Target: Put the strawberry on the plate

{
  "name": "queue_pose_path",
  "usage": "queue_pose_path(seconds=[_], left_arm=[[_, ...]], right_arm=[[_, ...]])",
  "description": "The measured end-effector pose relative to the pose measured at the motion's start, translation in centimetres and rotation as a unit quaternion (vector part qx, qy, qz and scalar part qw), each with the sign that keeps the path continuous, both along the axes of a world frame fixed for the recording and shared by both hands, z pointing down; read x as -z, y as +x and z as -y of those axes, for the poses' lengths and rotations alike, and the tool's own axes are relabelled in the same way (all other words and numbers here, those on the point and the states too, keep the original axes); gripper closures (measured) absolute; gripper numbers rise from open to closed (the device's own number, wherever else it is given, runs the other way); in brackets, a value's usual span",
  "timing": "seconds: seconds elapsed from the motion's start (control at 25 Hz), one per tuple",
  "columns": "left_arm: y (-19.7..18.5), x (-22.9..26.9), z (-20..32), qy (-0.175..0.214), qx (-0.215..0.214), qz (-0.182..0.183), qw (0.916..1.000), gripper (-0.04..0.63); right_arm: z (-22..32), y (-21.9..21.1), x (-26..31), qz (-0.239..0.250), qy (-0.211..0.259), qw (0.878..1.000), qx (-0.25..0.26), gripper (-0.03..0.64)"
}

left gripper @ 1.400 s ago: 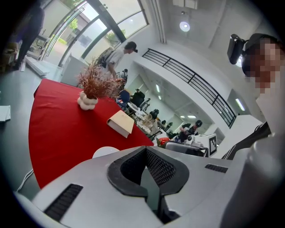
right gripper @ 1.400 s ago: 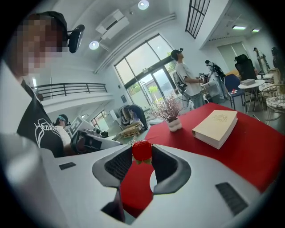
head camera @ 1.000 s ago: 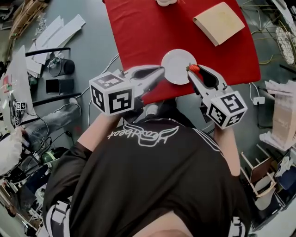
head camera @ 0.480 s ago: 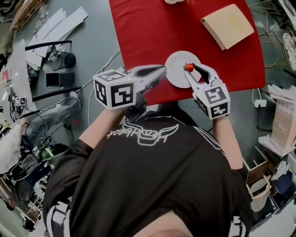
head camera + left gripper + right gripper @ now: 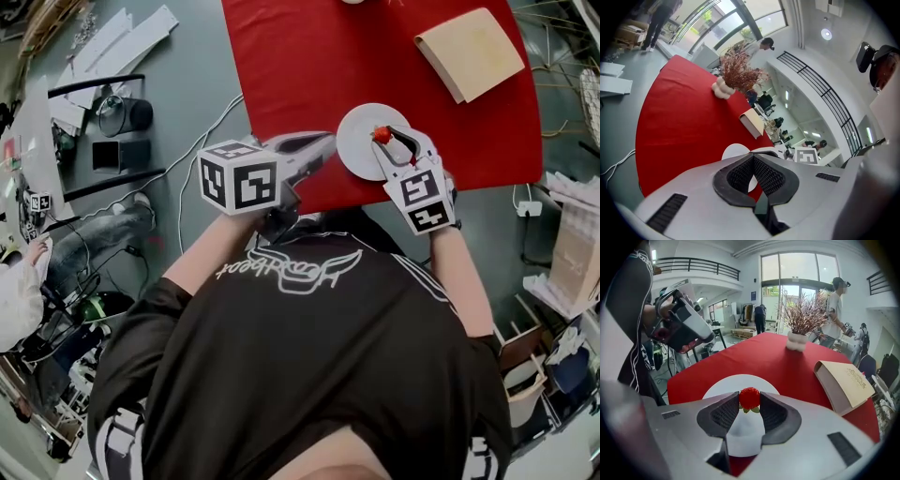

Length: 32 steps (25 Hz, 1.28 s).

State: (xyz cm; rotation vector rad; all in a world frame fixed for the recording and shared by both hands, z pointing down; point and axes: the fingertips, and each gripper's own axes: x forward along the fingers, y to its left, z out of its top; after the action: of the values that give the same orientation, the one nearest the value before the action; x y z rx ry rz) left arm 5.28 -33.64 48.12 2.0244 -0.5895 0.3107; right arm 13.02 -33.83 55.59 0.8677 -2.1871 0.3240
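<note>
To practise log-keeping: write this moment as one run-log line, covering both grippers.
step: placing | right gripper: jaws shut on strawberry, over plate | left gripper: jaws shut, empty, beside plate

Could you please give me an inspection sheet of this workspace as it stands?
Surface: red tablecloth, lying flat, grey floor around it.
Job's things: small red strawberry held over the round white plate, not released.
Clutter: tan cardboard box and white vase of dried branches on the cloth, apart from the plate.
Grippers: right gripper shut on the strawberry; left gripper shut, empty, beside the plate.
Cables: white cable trailing on the floor.
Surroundings: white paper sheets, black containers, standing person.
</note>
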Motion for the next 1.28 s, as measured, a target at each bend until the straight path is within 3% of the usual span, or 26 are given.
queue_pose_path(seconds=[0.72, 1.28], left_arm=[[0.1, -1.5, -0.9, -0.015, 0.006, 0.0, 0.9999, 0.588], [-0.6, -1.8, -0.7, -0.019, 0.02, 0.003, 0.9996, 0.588]], right_arm=[[-0.2, -0.5, -2.4, -0.053, -0.011, 0.998, 0.031, 0.485], [0.2, -0.5, -2.5, -0.045, -0.024, 0.998, 0.022, 0.485]])
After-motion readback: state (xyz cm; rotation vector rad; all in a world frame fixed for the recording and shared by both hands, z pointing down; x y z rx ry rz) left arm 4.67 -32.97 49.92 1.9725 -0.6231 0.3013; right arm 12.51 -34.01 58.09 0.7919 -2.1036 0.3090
